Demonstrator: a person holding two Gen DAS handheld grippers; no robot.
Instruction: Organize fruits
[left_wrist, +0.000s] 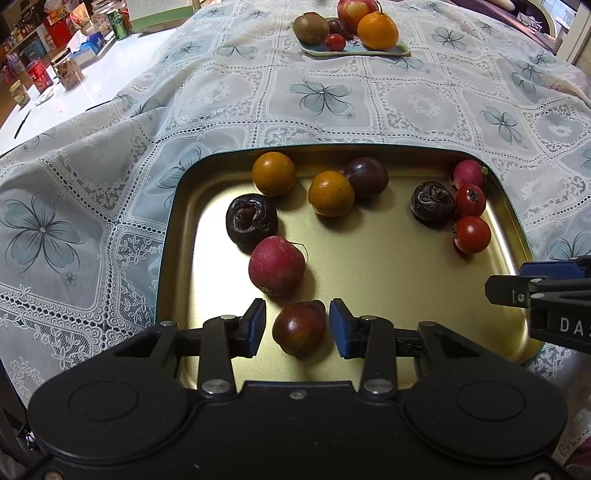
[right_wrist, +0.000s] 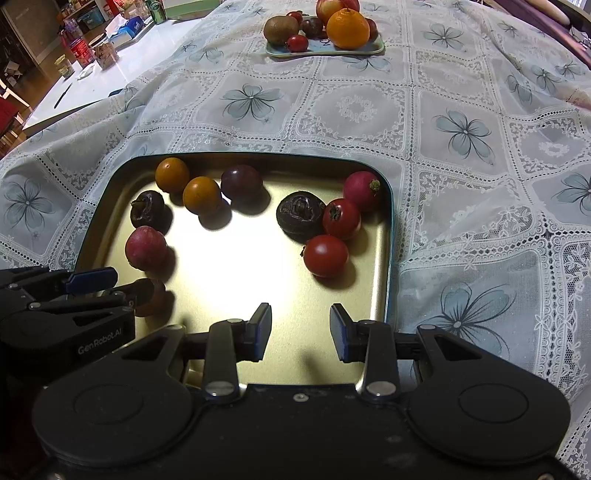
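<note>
Presently, item by item. Left gripper (left_wrist: 297, 328): fingers apart, blue pads (left_wrist: 258, 325) standing either side of a dark reddish-brown fruit (left_wrist: 300, 328) on the near part of the gold tray (left_wrist: 388, 258); a thin gap shows on each side, so neither pad touches it.

Right gripper (right_wrist: 300, 332): fingers apart, nothing between them, poised over bare tray floor near the near right corner.

Tray contents, seen from the left wrist camera: two small orange fruits (left_wrist: 274, 173) along the far rim with a dark purple plum (left_wrist: 366, 177) just beside the second; a dark shrivelled fruit (left_wrist: 252, 218) by the left wall, a red fruit (left_wrist: 276, 266) touching it below; a second dark shrivelled fruit (left_wrist: 433, 201) toward the right, with a pink-red fruit (left_wrist: 468, 174) and two small red tomatoes (left_wrist: 472, 234) crowded against the right wall.

Open room: the tray's middle lies bare between the left cluster and the right cluster. Raised rim all round.

Far side of the lace tablecloth (left_wrist: 321, 96): pale green plate (left_wrist: 354, 51) carrying a kiwi (left_wrist: 311, 27), an orange (left_wrist: 377, 30), an apple behind, and small dark and red fruits. Wide cloth lies between plate and tray.
</note>
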